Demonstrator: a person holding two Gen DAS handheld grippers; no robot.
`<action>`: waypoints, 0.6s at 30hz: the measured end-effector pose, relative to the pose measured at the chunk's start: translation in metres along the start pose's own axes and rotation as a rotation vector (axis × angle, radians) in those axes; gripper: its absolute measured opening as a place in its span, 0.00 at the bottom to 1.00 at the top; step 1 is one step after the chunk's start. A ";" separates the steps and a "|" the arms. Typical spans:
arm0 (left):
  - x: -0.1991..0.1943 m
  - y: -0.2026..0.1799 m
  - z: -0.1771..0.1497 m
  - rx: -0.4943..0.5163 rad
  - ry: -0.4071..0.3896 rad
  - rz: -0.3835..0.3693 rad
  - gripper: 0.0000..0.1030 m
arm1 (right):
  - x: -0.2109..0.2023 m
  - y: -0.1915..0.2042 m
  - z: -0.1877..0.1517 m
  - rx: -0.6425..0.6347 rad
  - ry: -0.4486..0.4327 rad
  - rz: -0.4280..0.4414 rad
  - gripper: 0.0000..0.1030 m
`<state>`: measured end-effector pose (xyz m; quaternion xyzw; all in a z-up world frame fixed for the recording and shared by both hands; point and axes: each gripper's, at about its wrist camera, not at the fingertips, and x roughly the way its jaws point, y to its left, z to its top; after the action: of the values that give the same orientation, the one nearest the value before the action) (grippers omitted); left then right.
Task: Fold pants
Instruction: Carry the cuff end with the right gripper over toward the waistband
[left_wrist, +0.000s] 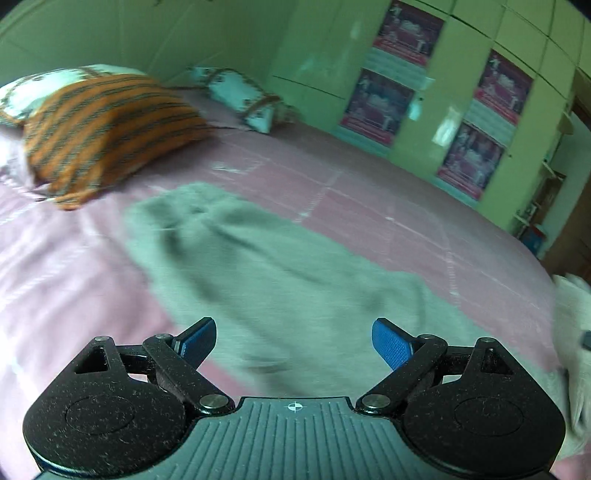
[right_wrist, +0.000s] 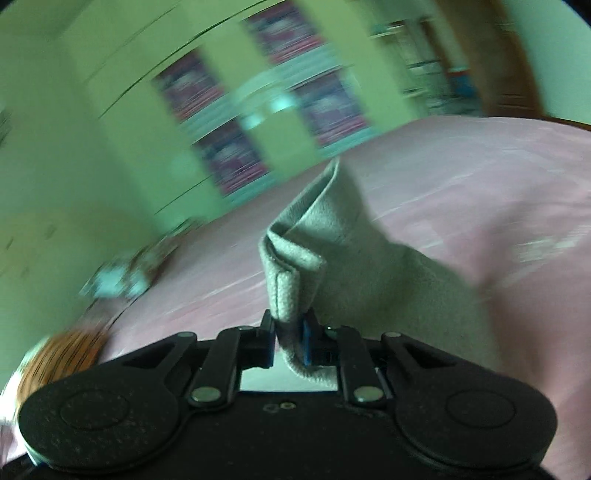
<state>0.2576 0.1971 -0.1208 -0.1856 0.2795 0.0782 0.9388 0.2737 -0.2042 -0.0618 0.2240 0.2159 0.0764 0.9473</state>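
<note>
The grey pants (left_wrist: 258, 258) lie spread on the pink bed sheet (left_wrist: 55, 266), wrinkled, running from near the striped orange pillow (left_wrist: 107, 133) down toward the camera of the left wrist view. Their far edge is rounded and lies close to the pillow, not touching it as far as one can see. Their right edge runs diagonal over the darker pink part of the sheet.

Left hand-held gripper (left_wrist: 293, 341): wide open, blue pads (left_wrist: 393, 341) well apart, nothing between them. It hovers above the near part of the pants; contact w/ the cloth cannot be told.

Right hand-held gripper (right_wrist: 290, 341): closed tight on a folded edge of the pants (right_wrist: 295, 280), hem seam visible just above the jaws. The cloth rises from the grip, makes a thick fold, then falls away to the right onto the bed sheet (right_wrist: 480, 192). This view is very blurred.

Open room: right of the pants the sheet is wide and bare up to the green wardrobe (left_wrist: 454, 74) w/ posters. A second pillow (left_wrist: 243, 96), white w/ pattern, lies at the far side near the wall. At the right border of the left wrist view sth white (left_wrist: 572, 332) shows, unclear what.
</note>
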 end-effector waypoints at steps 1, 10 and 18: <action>-0.002 0.009 -0.002 -0.007 0.000 0.011 0.88 | 0.014 0.023 -0.016 -0.034 0.049 0.032 0.07; 0.011 0.018 -0.024 -0.042 0.050 -0.018 0.88 | 0.020 0.063 -0.096 -0.096 0.315 0.197 0.20; 0.036 -0.101 -0.025 0.208 0.080 -0.077 0.88 | 0.007 -0.011 -0.064 -0.041 0.260 -0.110 0.26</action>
<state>0.3005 0.0961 -0.1288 -0.1008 0.3159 0.0050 0.9434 0.2526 -0.1874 -0.1212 0.1805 0.3471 0.0569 0.9185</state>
